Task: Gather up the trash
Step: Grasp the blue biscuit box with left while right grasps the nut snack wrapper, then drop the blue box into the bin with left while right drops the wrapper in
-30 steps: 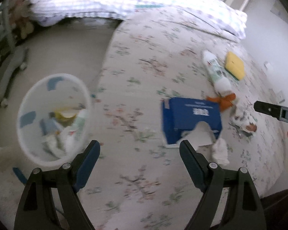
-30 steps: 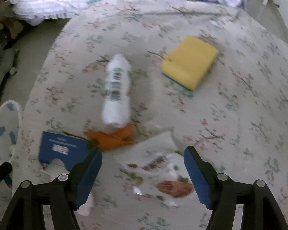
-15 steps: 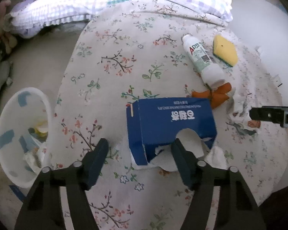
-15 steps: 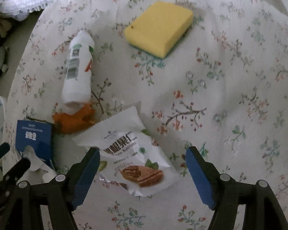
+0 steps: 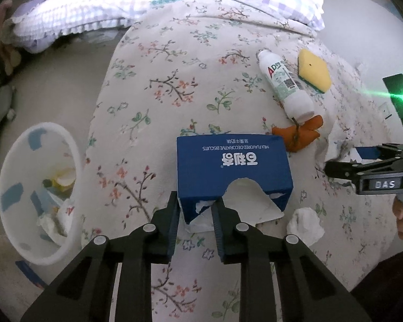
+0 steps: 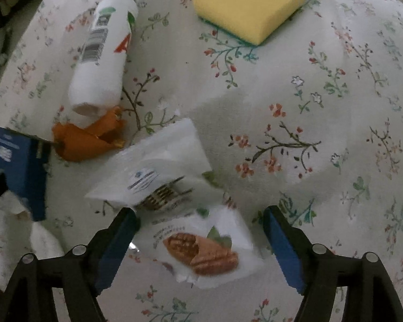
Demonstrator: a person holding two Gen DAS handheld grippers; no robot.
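A torn blue biscuit box [image 5: 232,166] lies on the flowered bedspread [image 5: 161,86]. My left gripper [image 5: 196,209] is shut on the box's near left corner. A white bin [image 5: 37,196] with trash in it stands on the floor to the left. My right gripper [image 6: 200,220] is open, its fingers on either side of a white nut snack bag [image 6: 172,196] lying on the bed. The right gripper [image 5: 362,166] also shows at the right edge of the left wrist view. An orange wrapper [image 6: 86,139], a white bottle [image 6: 102,53] and a crumpled tissue [image 5: 305,225] lie nearby.
A yellow sponge [image 6: 251,5] lies at the far side of the bed, beyond the bottle. A checked pillow [image 5: 147,8] runs along the head of the bed. The blue box [image 6: 16,166] shows at the left of the right wrist view.
My left gripper moved right from the bin to the blue box and closed on its corner. My right gripper moved down over the snack bag and stayed open.
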